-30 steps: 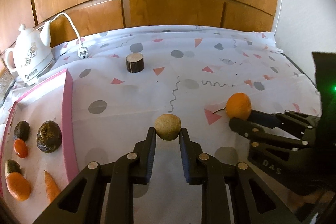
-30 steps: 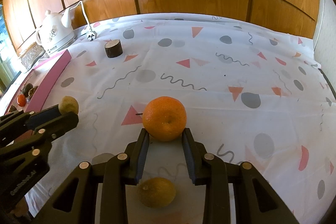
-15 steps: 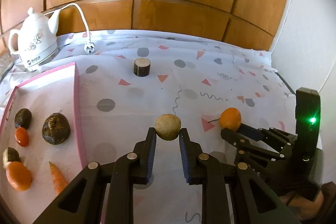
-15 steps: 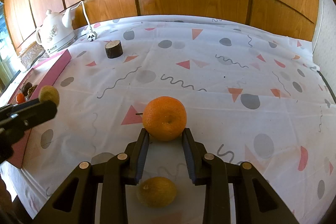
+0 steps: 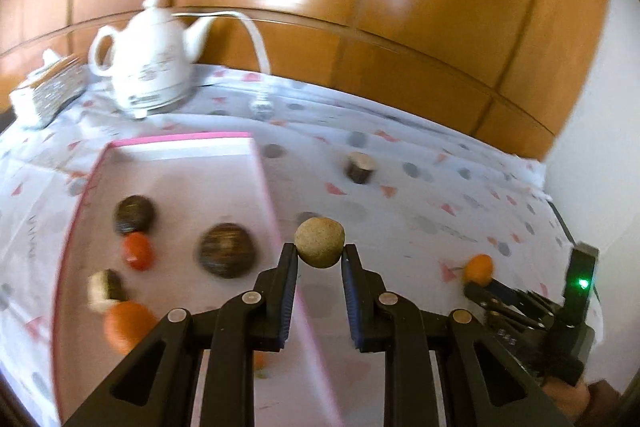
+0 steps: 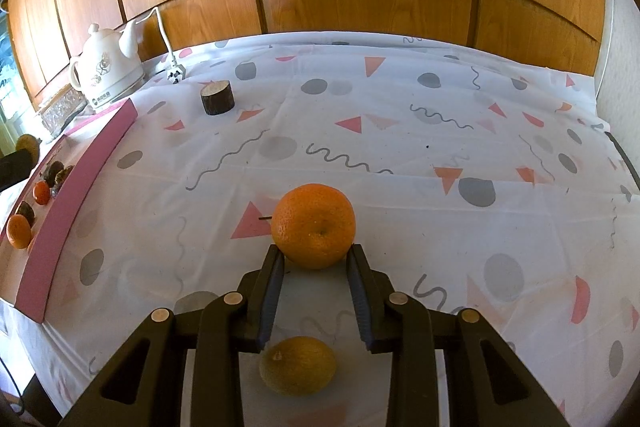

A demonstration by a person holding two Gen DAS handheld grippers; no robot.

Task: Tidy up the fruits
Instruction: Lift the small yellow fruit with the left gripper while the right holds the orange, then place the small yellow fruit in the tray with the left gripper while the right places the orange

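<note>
Left gripper (image 5: pixel 319 255): fingers pinch a round tan fruit (image 5: pixel 319 242) at their tips, held above the pink tray's right wall (image 5: pixel 264 195).
Right gripper (image 6: pixel 316 263): fingers clamp an orange (image 6: pixel 313 225) by its sides, over the patterned cloth (image 6: pixel 400 155).
Lemon (image 6: pixel 298 365): on the cloth beneath the right gripper.
Tray contents: two dark fruits (image 5: pixel 227 249), a red one (image 5: pixel 138 251), a second orange (image 5: pixel 127 325), all blurred.
Beyond: a wood stub (image 6: pixel 217 97) on the cloth; a white kettle (image 6: pixel 106 71) by the wood panelling.

Fruits crowd the tray's (image 5: pixel 256 183) left; bare floor beside its right wall.
</note>
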